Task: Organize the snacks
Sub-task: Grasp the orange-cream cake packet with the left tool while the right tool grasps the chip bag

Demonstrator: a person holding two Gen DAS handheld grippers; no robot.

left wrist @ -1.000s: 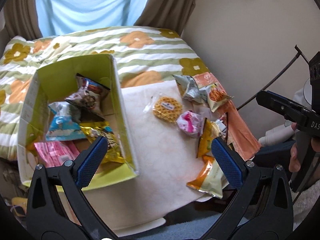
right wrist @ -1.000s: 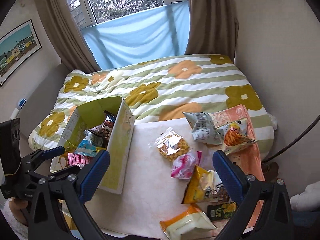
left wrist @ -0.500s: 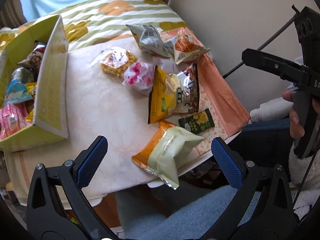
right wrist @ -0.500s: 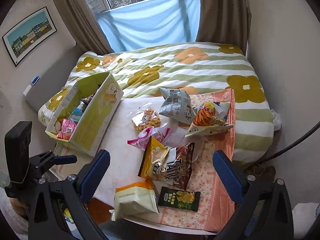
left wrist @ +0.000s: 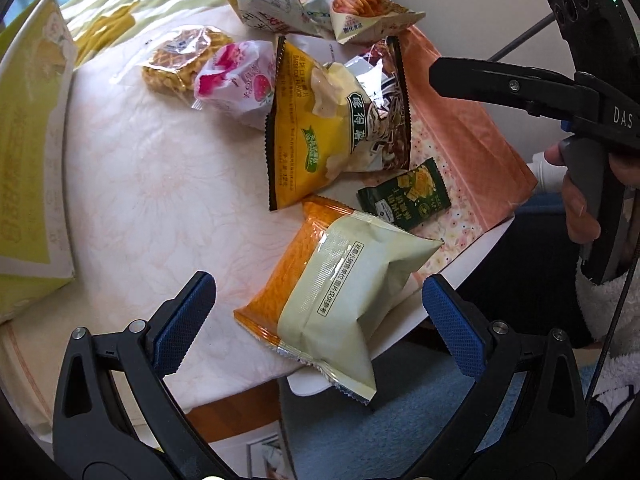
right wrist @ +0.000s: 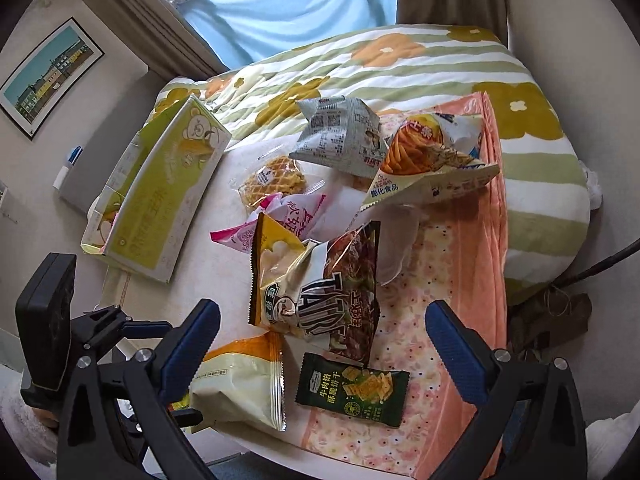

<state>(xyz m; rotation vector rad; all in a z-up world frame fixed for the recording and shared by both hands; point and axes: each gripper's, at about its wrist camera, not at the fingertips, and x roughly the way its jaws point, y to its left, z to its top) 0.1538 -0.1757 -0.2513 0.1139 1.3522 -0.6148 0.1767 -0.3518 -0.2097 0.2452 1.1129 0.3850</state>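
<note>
Snacks are spread over the table point(left wrist: 160, 184), and the step in hand is judged to be the pick-up of the orange-and-cream packet point(left wrist: 332, 280), which lies at the near edge with one corner hanging past the rim.

From the left wrist, the left claw point(left wrist: 318, 314) is seen with its blue pads wide apart and nothing held, the packet lying between and just beyond them. Behind the packet lie a yellow chip bag point(left wrist: 308, 128), a small dark green packet point(left wrist: 404, 196), a pink wrapper point(left wrist: 236, 80) and a waffle pack point(left wrist: 180, 56). The yellow-green box point(left wrist: 28, 140), taken to be the place for the snacks, stands at the left edge of the view. A good grasp is judged to be made across the puffed middle of the packet, not on the crimped seam, with the yellow bag left untouched.

From the right wrist, the right claw point(right wrist: 322, 340) is likewise shown spread open and empty, above the dark green packet point(right wrist: 352, 390) and a brown-and-silver bag point(right wrist: 340, 300). The orange-and-cream packet point(right wrist: 240, 384) lies beside its left pad. The box point(right wrist: 160, 196) is seen lying at a slant near the bed point(right wrist: 400, 68); its opening is possibly turned away here, so the contents cannot be checked. The right claw is best kept clear while the left closes.
</note>
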